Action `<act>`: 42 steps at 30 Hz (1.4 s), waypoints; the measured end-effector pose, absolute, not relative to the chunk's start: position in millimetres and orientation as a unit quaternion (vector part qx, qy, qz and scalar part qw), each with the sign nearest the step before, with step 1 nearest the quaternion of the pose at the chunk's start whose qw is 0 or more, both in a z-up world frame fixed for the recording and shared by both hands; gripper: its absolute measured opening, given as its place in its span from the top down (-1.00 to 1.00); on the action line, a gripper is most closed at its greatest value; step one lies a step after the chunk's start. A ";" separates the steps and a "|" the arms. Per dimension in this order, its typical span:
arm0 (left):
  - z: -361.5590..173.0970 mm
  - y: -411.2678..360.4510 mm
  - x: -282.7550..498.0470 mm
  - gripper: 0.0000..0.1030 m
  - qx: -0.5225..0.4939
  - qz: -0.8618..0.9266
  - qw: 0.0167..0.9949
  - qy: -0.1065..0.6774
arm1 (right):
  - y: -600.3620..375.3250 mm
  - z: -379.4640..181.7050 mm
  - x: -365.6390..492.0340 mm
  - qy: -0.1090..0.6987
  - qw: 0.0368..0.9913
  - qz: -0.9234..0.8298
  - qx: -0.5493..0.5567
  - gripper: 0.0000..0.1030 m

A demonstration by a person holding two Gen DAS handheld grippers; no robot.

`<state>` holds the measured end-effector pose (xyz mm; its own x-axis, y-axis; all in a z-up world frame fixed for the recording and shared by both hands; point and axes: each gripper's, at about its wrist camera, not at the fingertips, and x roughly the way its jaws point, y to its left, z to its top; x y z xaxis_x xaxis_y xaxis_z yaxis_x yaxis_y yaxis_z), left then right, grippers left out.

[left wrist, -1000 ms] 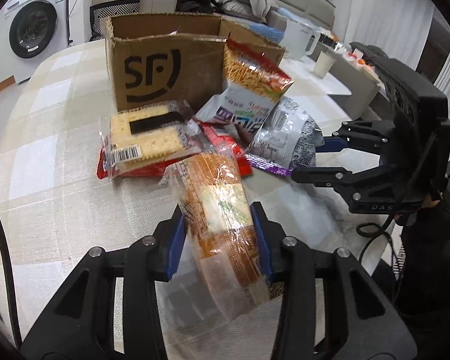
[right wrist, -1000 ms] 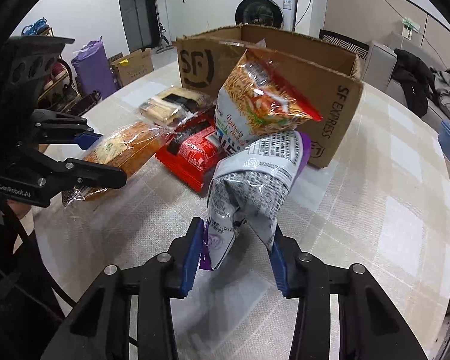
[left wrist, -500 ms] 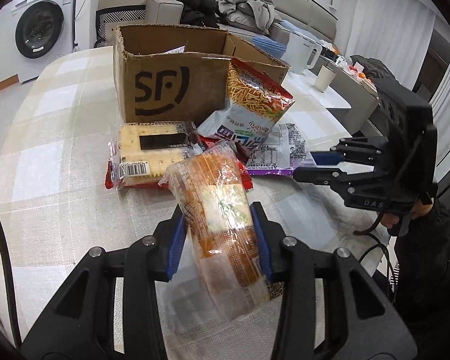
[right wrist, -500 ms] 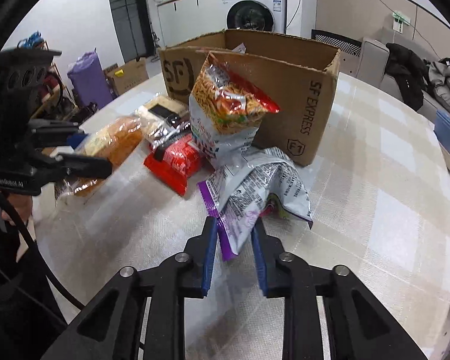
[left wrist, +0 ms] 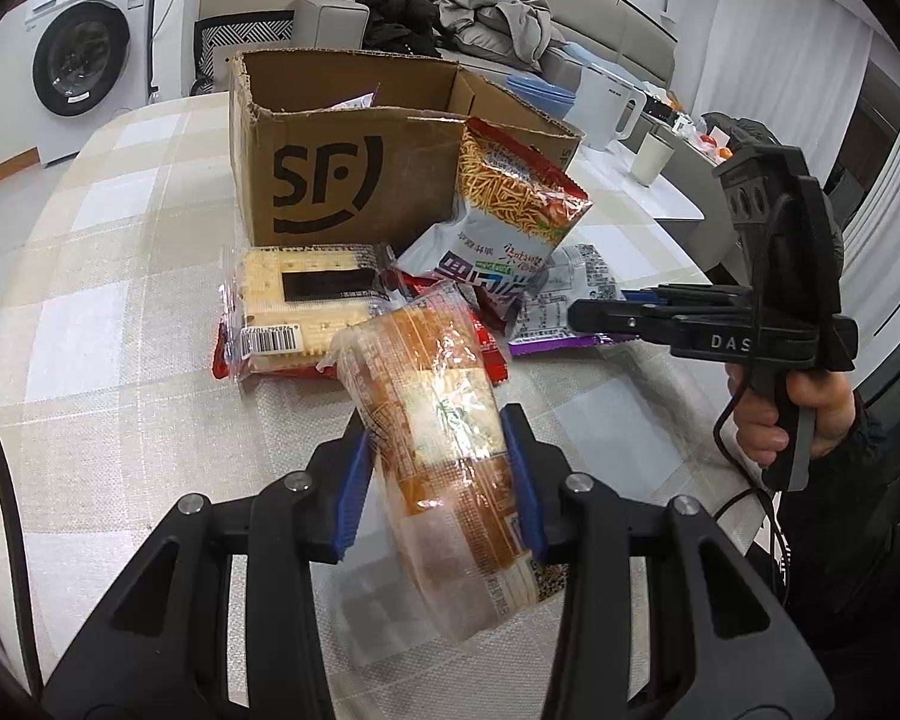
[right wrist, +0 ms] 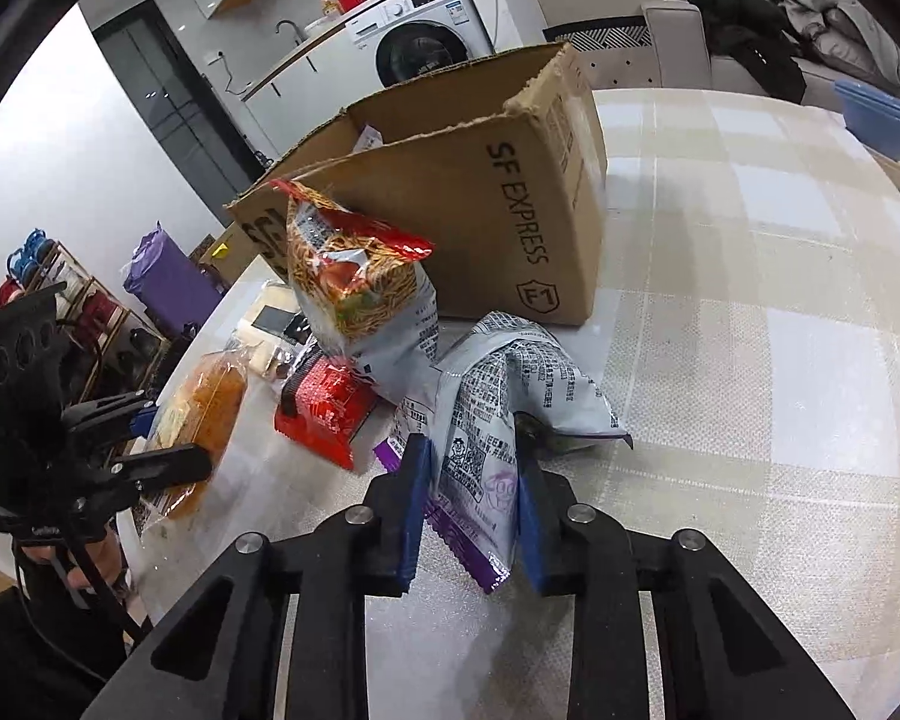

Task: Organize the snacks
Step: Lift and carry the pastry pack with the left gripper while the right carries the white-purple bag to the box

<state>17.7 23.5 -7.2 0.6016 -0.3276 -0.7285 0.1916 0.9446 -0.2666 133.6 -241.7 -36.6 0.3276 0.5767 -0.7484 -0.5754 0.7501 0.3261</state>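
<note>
Both snacks look light, soft and crinkly: the left gripper (left wrist: pixel 438 474) clamps the orange packet (left wrist: pixel 444 438) mid-length above the near table (left wrist: pixel 90 396), while the right gripper (right wrist: pixel 468 504) pinches the grey-and-purple bag (right wrist: pixel 498 414) by its slippery near edge, right of the pile.

The left claw (left wrist: pixel 438 480) grips an orange snack pack (left wrist: pixel 444 450). Beyond it sits the cardboard box (left wrist: pixel 342 180), with a cracker packet (left wrist: pixel 306 306) and a noodle-snack bag (left wrist: pixel 504 222) just before it, where the right claw (left wrist: pixel 576 315) pinches a grey-purple bag (left wrist: pixel 570 294).
</note>
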 end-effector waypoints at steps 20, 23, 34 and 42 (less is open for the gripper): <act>30.0 31.8 5.8 0.26 -0.098 -0.137 0.921 0.351 | -256.5 27.8 106.7 0.361 0.859 0.362 -0.021 0.51; 36.7 37.7 5.9 0.26 -0.106 -0.131 0.925 0.341 | -260.8 35.7 103.3 0.342 0.867 0.362 -0.017 0.51; 69.4 48.8 27.2 0.26 -0.115 -0.109 0.940 0.303 | -254.3 59.7 105.2 0.289 0.881 0.375 0.015 0.51; 89.9 53.5 49.2 0.26 -0.110 -0.099 0.944 0.294 | -238.3 68.7 124.7 0.281 0.888 0.363 0.015 0.51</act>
